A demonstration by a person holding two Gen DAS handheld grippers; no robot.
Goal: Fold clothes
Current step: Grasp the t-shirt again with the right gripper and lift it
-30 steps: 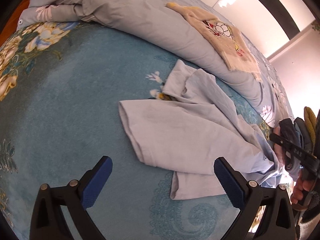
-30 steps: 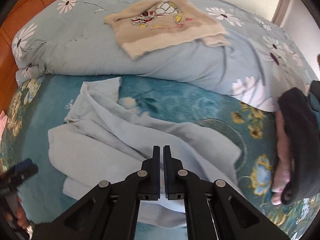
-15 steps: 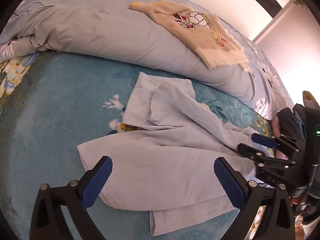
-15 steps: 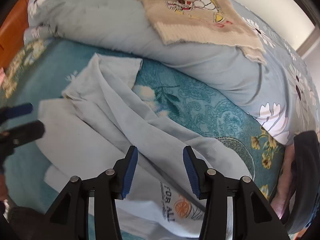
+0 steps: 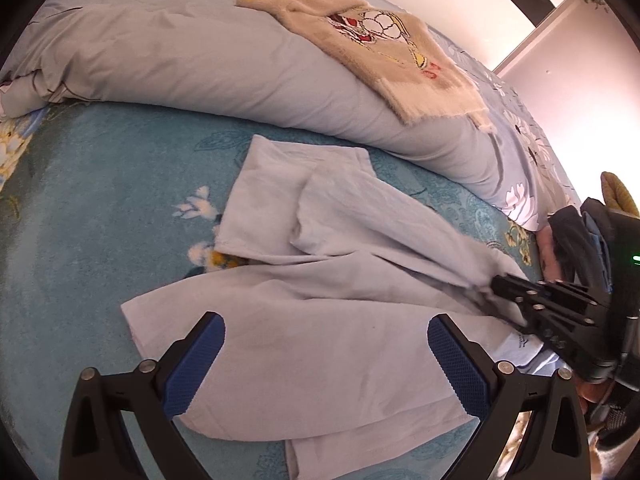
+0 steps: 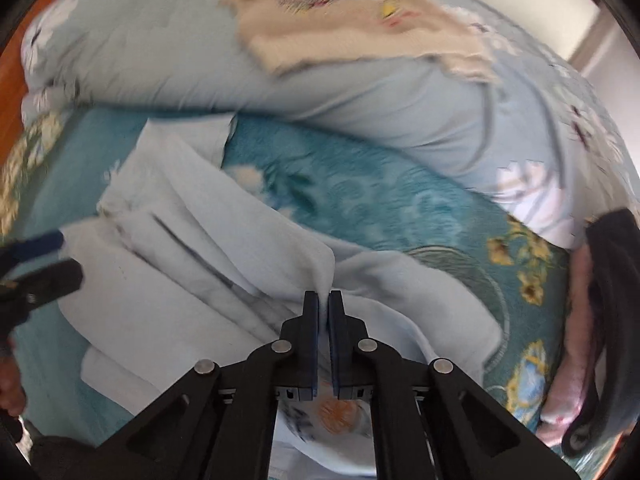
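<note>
My left gripper (image 5: 326,360) hangs with its blue-padded fingers (image 5: 194,364) spread wide, nothing between them, just above the near panel of the pale blue T-shirt (image 5: 320,320). My right gripper (image 6: 323,300) has its jaws pinched together on a raised ridge of that same shirt, the cloth tenting up to the tips; the left view shows the same pinch at the shirt's right side (image 5: 500,284). The shirt lies crumpled on the teal floral blanket (image 5: 100,208), one sleeve (image 5: 288,184) thrown out toward the far side, layers overlapping, a printed orange logo (image 6: 336,412) showing just under my right jaws. Handling judgement: thin knit, very light, limp, no stiffness of its own; it will drape and drag whatever layer lies beneath, and a pinch may catch two plies instead of one. It is not slippery against rubber pads, and not fragile. Best holds look to be the hem corner nearest my left fingers and a shoulder or seam line, where the cloth is doubled and a grip will not slide. Folding proper not yet begun by the look of it; garment wants spreading flat first. Beyond the shirt, a grey-blue flowered duvet (image 5: 200,64) is rolled along the blanket's far edge, with a cream cartoon-print towel (image 5: 384,48) lying on top. Dark garments (image 6: 612,280) sit at far right; right view blurred.
</note>
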